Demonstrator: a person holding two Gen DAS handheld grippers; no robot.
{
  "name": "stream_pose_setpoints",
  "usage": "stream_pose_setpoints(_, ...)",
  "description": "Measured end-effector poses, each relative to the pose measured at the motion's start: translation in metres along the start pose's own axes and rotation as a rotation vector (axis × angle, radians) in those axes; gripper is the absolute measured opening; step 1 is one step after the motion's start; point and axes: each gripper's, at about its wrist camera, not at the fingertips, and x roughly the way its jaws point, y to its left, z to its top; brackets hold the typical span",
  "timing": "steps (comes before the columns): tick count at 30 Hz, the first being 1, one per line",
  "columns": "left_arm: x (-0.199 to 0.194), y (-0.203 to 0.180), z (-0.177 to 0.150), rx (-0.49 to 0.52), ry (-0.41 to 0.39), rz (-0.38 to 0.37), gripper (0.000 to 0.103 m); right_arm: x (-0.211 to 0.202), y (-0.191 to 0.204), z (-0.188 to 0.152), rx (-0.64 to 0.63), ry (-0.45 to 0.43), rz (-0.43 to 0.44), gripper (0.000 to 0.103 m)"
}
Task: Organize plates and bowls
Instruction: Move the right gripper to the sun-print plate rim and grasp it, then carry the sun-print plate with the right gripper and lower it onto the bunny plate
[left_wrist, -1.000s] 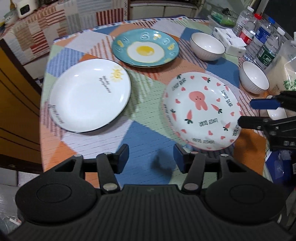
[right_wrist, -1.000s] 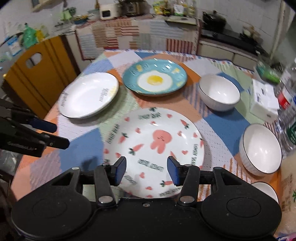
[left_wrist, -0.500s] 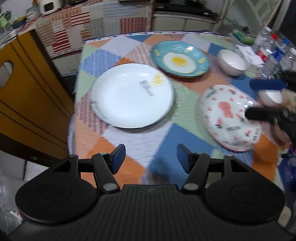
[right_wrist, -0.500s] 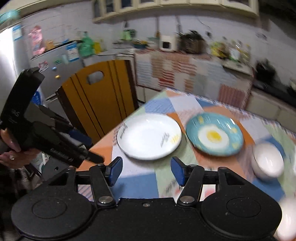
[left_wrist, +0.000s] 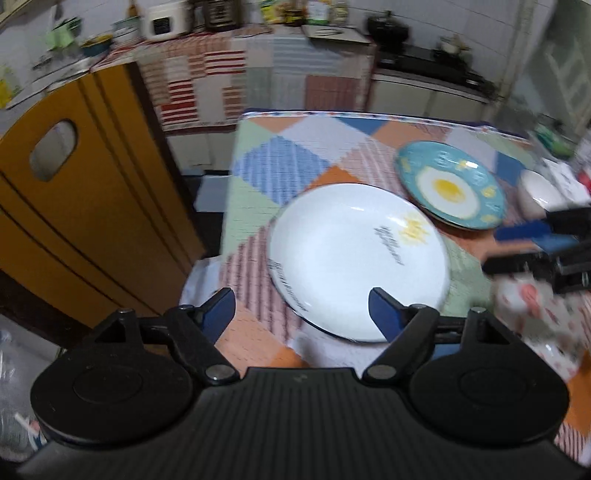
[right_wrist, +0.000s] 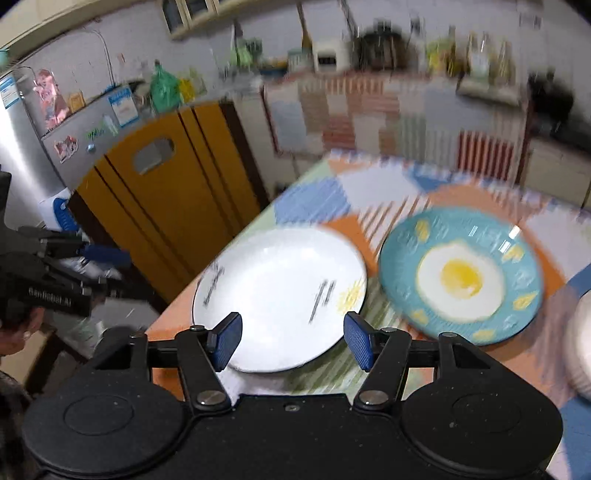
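Both grippers have swung across from the rabbit plate (left_wrist: 535, 317) toward the white plate (left_wrist: 354, 258), and the left gripper (left_wrist: 301, 312) has just been opening its fingers (left_wrist: 219, 308); the right ones widened a little and nothing sits between either pair.

White plate: it lies flat on the counter (left_wrist: 284, 162) near the corner closest to the yellow chair (left_wrist: 85, 221), its near rim in line with the left gripper's wide gap. From the right wrist view the same plate fills the space ahead of the right gripper (right_wrist: 293, 341), whose fingers stand moderately apart and empty. Just beside it, toward the far side, is the egg plate (right_wrist: 460, 275); the two rims look nearly touching, though blur keeps me from saying they meet. A white bowl (left_wrist: 535, 192) sits beyond the egg plate, and the rabbit plate shows only partly behind the right gripper's arm in the left view.

Judgement: the white plate is the likely first pick, for stacking.

Risks: the plate lies flat, so a finger has to get under its thin rim; a shallow bite on glazed ceramic could slip. Pushing rather than lifting could slide it toward the counter edge by the chair, or knock it against the egg plate. Both grippers converge on one plate, so they could collide.
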Motion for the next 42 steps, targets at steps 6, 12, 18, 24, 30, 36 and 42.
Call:
stream_pose_setpoints(6, 0.038, 0.011, 0.012, -0.040, 0.066, -0.054, 0.077, 0.043, -0.019, -0.003, 0.152, 0.078, 0.021, 0.066)
stream_pose_setpoints(12, 0.076, 0.016, 0.012, -0.114, 0.110, -0.077, 0.071, 0.071, -0.035, -0.005, 0.260, 0.056, 0.015, 0.063)
stream_pose_setpoints(18, 0.098, 0.023, 0.008, -0.152, 0.128, -0.079, 0.058, 0.078, -0.045, -0.014, 0.318, 0.012, -0.016, 0.036)
stream_pose_setpoints(24, 0.106, 0.033, 0.004, -0.192, 0.144, -0.121, 0.035, 0.081, -0.064, -0.018, 0.380, 0.049, 0.013, 0.014)
stream_pose_setpoints(30, 0.115, 0.037, -0.001, -0.238, 0.199, -0.163, 0.016, 0.086, -0.066, -0.020, 0.406, 0.056, 0.018, 0.014)
stream_pose_setpoints(36, 0.119, 0.041, -0.002, -0.260, 0.197, -0.185, 0.017, 0.099, -0.062, -0.023, 0.432, 0.048, 0.024, 0.019)
stream_pose_setpoints(42, 0.122, 0.044, -0.002, -0.268, 0.168, -0.198, 0.017, 0.100, -0.070, -0.024, 0.462, 0.047, 0.054, 0.016)
